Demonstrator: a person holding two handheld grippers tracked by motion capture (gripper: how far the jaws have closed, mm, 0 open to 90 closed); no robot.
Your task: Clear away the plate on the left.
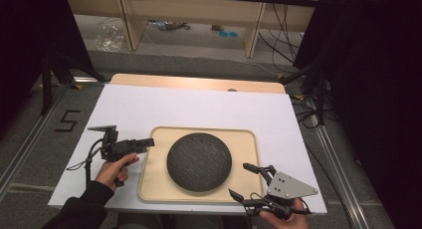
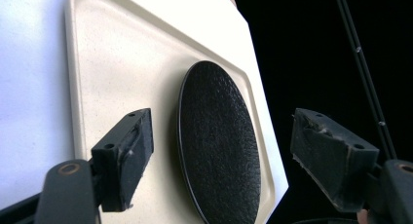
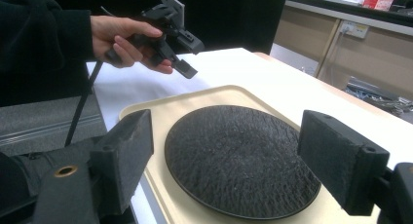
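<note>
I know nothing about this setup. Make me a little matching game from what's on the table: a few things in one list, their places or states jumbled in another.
Things:
1. black plate
2. beige tray
3. left gripper
4. right gripper

States:
a. lies on the white table cover
b. open, at the tray's near right corner
c. rests in the tray
d. open, beside the tray's left edge

Pairs: 1-c, 2-a, 3-d, 4-b

White-covered table [image 1: 199,107], beige tray [image 1: 149,184] lying on it
</note>
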